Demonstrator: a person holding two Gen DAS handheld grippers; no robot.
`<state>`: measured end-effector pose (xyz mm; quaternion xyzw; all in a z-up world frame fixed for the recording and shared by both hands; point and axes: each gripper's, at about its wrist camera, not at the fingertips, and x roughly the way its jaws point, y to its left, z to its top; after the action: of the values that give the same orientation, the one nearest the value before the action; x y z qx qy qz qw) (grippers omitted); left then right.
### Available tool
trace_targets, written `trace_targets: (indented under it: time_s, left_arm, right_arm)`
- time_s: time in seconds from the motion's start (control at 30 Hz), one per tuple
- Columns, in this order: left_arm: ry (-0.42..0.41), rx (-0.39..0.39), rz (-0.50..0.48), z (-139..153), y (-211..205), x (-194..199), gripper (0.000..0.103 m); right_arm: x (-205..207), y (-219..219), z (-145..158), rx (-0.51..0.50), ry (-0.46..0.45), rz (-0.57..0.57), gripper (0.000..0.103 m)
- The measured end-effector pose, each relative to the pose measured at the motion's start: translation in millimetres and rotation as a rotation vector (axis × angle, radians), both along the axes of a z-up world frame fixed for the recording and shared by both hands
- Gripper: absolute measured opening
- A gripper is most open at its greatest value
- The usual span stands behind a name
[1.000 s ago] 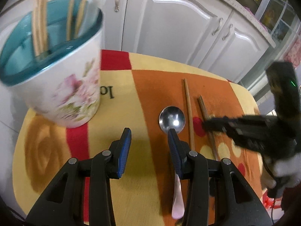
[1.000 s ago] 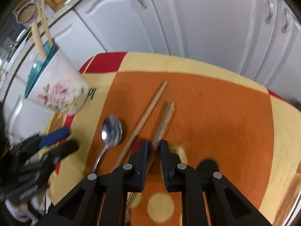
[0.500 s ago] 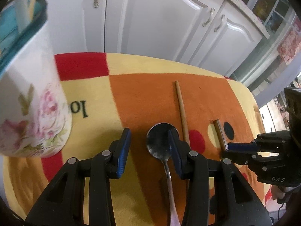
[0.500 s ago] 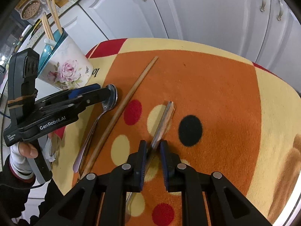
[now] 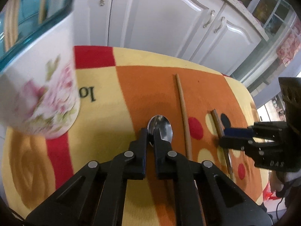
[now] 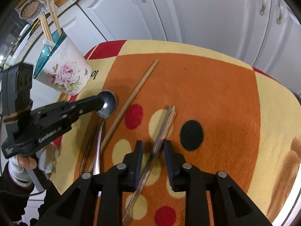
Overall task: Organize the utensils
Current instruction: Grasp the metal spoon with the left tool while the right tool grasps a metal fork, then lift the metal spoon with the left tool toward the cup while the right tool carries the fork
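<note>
Blanket (image 6: pixel 216 86) "lo" | left gripper (image 5: pixel 150 131) jaws just clamped spoon (image 5: pixel 163 127) | right gripper (image 6: pixel 152 146) jaws just parted, "GenRobot" seemingly

Black letters "lo" on the patterned cloth (image 5: pixel 90 96) beside the floral cup (image 5: pixel 37 86); "DAS" embossed on the right tongs (image 5: pixel 219 137).

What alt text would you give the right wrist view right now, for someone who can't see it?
The right gripper has just been opening; its jaws straddle a flat metal utensil lying on the patterned cloth, pads clear of it. To its left lie a wooden chopstick and a spoon, whose bowl the left gripper pinches. A floral cup holding chopsticks stands behind.
</note>
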<state>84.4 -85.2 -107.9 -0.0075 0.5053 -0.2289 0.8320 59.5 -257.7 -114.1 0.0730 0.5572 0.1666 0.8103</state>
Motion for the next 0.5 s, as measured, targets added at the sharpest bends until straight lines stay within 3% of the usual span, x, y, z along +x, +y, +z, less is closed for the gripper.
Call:
trace_targets:
  time_s: [0.5]
  left_arm:
    - [0.013,-0.017,0.047,2.3,17.9,-13.6,0.005]
  right_arm:
    - [7.4,7.3,-2.4,-0.059,-0.002,-0.012,0.027]
